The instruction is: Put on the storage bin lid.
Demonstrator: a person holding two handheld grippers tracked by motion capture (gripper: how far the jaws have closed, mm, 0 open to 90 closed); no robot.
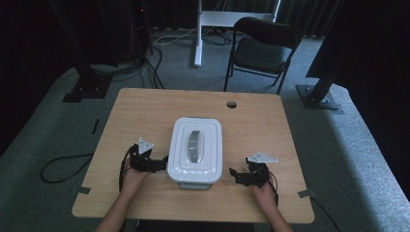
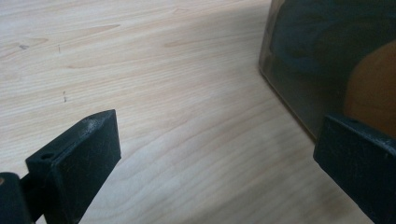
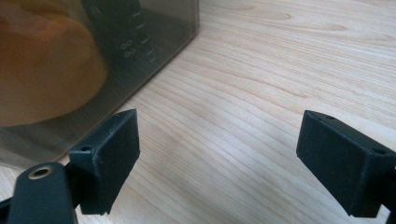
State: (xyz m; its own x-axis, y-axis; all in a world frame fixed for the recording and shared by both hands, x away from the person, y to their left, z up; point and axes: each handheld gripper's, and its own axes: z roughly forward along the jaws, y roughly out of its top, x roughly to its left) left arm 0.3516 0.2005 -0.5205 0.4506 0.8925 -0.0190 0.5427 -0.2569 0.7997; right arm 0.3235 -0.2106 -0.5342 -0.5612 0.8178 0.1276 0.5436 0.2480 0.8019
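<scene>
Flanking white-lidded container [image 1: 195, 151] mid-table toward near edge, left gripper [image 1: 153, 163] jaws spread, just beside its left wall, right gripper [image 1: 238, 176] jaws spread, near its right side, bare table [image 1: 251, 121] beyond.

In the right gripper view an orange thing [image 3: 42, 79] behind the box wall [image 3: 154, 42] is blurred, cut off at 9 o'clock.

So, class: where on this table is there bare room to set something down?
The table is bare behind the white-lidded box, up to the hole, and along both side edges. It is crowded at the front, where the left hand-held gripper and right hand-held gripper flank the box.
</scene>
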